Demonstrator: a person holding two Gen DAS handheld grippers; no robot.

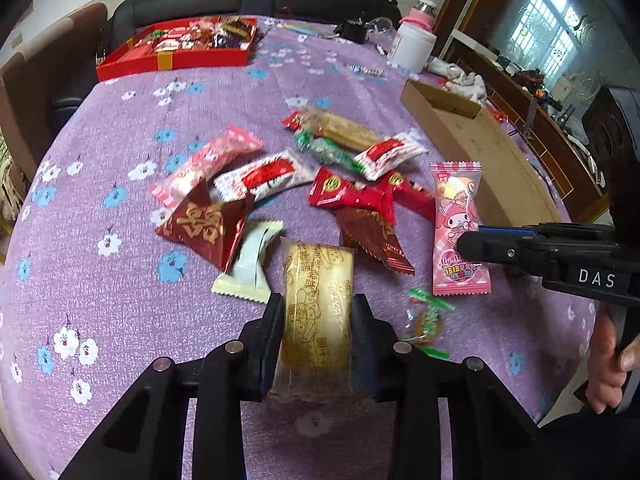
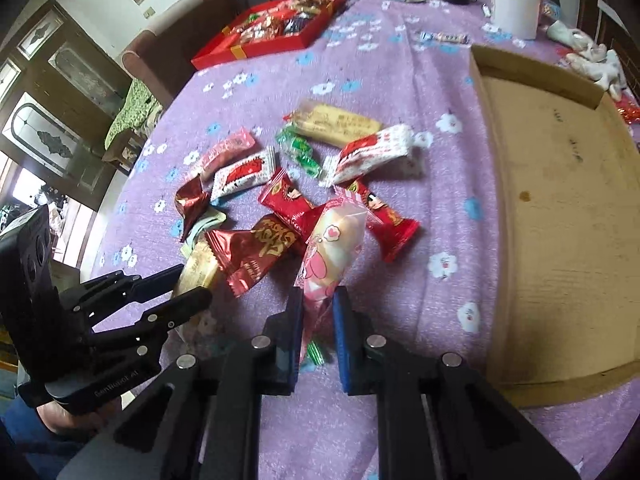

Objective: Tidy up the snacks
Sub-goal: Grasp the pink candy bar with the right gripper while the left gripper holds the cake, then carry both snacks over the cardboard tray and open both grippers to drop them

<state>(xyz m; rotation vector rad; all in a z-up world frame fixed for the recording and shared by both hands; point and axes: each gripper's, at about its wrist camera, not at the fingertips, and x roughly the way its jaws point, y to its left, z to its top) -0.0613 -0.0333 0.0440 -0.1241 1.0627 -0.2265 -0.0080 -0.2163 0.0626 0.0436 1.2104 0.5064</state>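
My left gripper (image 1: pixel 318 300) is shut on a golden biscuit packet (image 1: pixel 316 272), gripping its sides just above the purple flowered cloth (image 1: pixel 100 184). In the right wrist view the same gripper (image 2: pixel 192 282) comes in from the left with that packet (image 2: pixel 198 268) between its fingers. My right gripper (image 2: pixel 318 296) is shut on the lower end of a pink cartoon-print packet (image 2: pixel 340 236), which tilts up away from me. The left wrist view shows the right gripper (image 1: pixel 468 238) reaching in from the right onto the pink packet (image 1: pixel 456 200). Several loose wrapped snacks (image 1: pixel 348 192) lie in a heap beyond both.
A shallow open cardboard box (image 2: pixel 560 200) sits to the right of the heap. At the far left stands a red gift box (image 2: pixel 280 36) filled with snacks. A white jar (image 2: pixel 514 4) and small clutter occupy the far edge. A small green-wrapped candy (image 1: pixel 430 316) lies between the grippers.
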